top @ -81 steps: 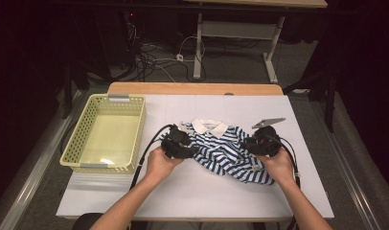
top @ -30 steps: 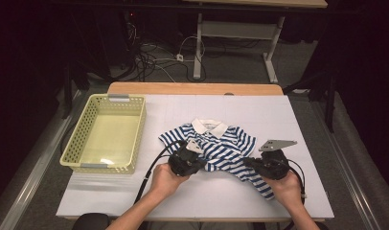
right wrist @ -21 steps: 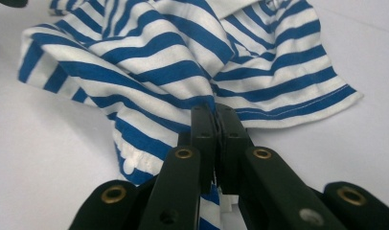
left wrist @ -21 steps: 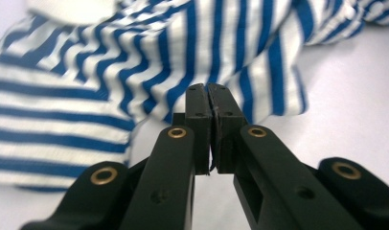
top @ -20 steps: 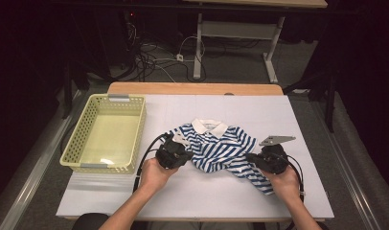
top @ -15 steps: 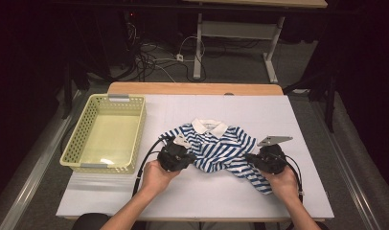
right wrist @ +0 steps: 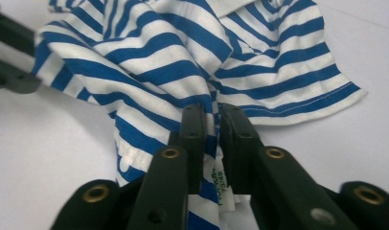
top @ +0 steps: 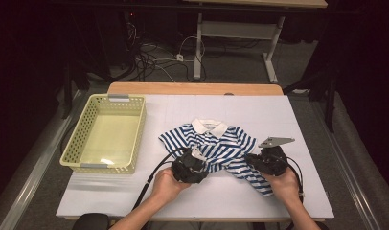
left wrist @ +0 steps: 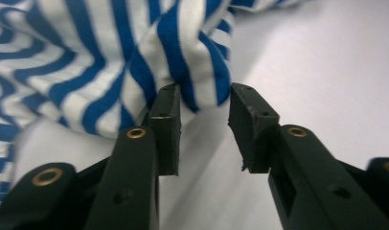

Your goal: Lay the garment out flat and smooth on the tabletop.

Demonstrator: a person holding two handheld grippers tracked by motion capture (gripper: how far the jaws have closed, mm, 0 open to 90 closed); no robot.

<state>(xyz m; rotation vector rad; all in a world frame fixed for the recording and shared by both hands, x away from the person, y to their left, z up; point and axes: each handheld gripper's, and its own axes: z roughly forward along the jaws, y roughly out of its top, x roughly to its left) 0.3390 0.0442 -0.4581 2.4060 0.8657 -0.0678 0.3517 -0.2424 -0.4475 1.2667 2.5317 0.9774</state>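
White table (top: pixel 303 120), dark room behind. Near left edge: yellow basket (top: pixel 82 158), unused. Toward front edge, centre: striped shirt (top: pixel 216 143), rumpled. Left gripper (left wrist: pixel 202 122) just opened, jaws spread, fabric fold at the tips, unpinched. Right gripper (right wrist: pixel 211 139) just easing, probably pinching hem and label. Best let go fully, then flatten cloth before folding.

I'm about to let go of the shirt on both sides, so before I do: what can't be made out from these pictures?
- High view: both tongs' tips; the left tongs and right tongs bodies cover them.
- Right gripper view: the fabric label print is blurred, and the jaws hide part of it.
- Left gripper view: the striped shirt is cut off by the top and left edges.
- High view: the basket inner near wall is hidden by its own rim.
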